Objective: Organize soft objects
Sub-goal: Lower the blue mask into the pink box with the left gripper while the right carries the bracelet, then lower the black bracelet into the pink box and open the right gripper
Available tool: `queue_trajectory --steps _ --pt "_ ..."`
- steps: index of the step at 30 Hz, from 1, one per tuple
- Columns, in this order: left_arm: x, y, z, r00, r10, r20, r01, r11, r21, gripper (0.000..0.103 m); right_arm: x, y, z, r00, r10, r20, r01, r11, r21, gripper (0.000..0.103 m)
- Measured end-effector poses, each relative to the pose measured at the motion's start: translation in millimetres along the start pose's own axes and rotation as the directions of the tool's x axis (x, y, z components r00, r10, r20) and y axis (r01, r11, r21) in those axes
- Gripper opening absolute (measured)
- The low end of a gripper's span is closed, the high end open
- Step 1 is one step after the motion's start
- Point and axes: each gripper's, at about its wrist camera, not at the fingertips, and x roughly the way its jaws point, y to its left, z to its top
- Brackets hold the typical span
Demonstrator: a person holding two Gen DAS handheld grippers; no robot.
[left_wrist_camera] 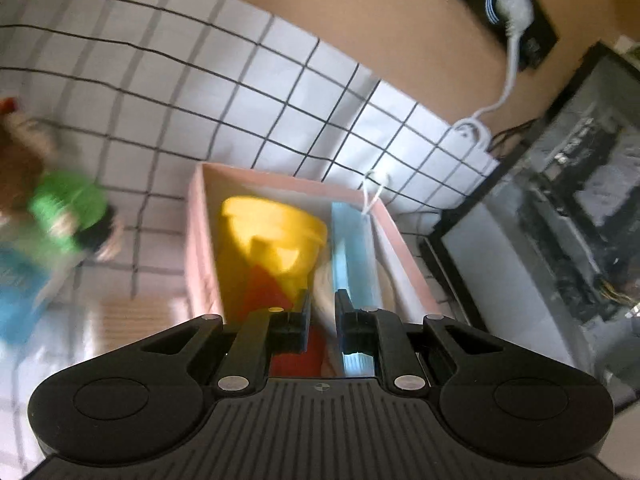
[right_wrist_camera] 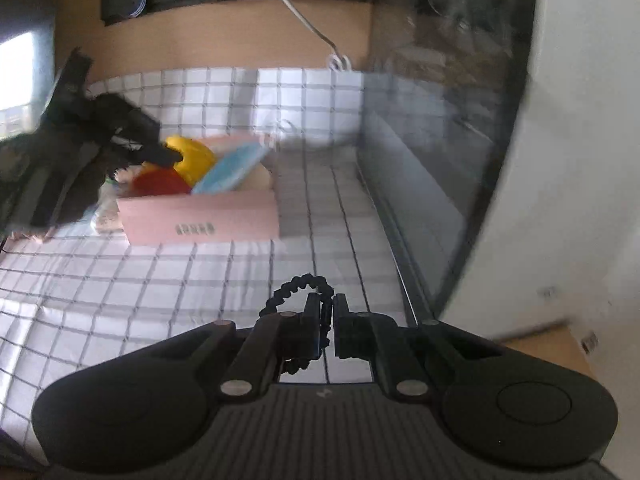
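Note:
A pink box (left_wrist_camera: 198,240) on the checked cloth holds a yellow soft toy (left_wrist_camera: 272,236), a red soft piece (left_wrist_camera: 264,292) and a light blue pad (left_wrist_camera: 352,248). My left gripper (left_wrist_camera: 322,306) hovers right over the box, its jaws a narrow gap apart with nothing clearly between them. The same box (right_wrist_camera: 200,220) shows in the right wrist view, with the left gripper (right_wrist_camera: 168,156) above the yellow toy (right_wrist_camera: 192,156). My right gripper (right_wrist_camera: 326,308) is shut on a black braided hair tie (right_wrist_camera: 298,284) above the cloth.
A blurred plush figure with a green top (left_wrist_camera: 64,204) and a blue item (left_wrist_camera: 16,296) lie left of the box. A glass-fronted cabinet (left_wrist_camera: 560,220) stands on the right. A white plug and cable (left_wrist_camera: 510,4) hang from a black wall strip.

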Motion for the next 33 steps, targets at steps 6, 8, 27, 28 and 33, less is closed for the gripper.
queue_trajectory --steps 6,8,27,28,33 --pt "-72.4 11.3 -56.2 0.999 0.032 -0.024 -0.032 0.999 -0.032 0.014 23.3 3.7 75.6 0.983 0.118 0.138 -0.108 0.991 -0.080 0.006" --pt "-92.2 22.0 -74.1 0.998 0.054 -0.029 -0.056 0.995 -0.081 0.014 33.6 7.7 109.4 0.968 0.163 0.190 -0.148 0.985 -0.091 0.006" --pt "-181.2 87.9 -139.2 0.963 0.268 -0.041 -0.267 0.912 -0.312 0.014 175.8 32.7 150.4 0.972 0.231 -0.027 -0.231 0.973 0.004 0.043" --pt "-181.6 85.3 -138.8 0.963 0.266 -0.041 -0.266 0.914 -0.308 0.014 183.3 31.1 158.1 0.970 0.242 -0.037 -0.241 0.970 0.027 0.043" --pt "-183.5 67.2 -135.7 0.967 0.252 -0.031 -0.250 0.928 -0.276 0.014 244.5 21.8 204.2 0.967 0.243 -0.073 -0.227 0.956 0.184 0.043"
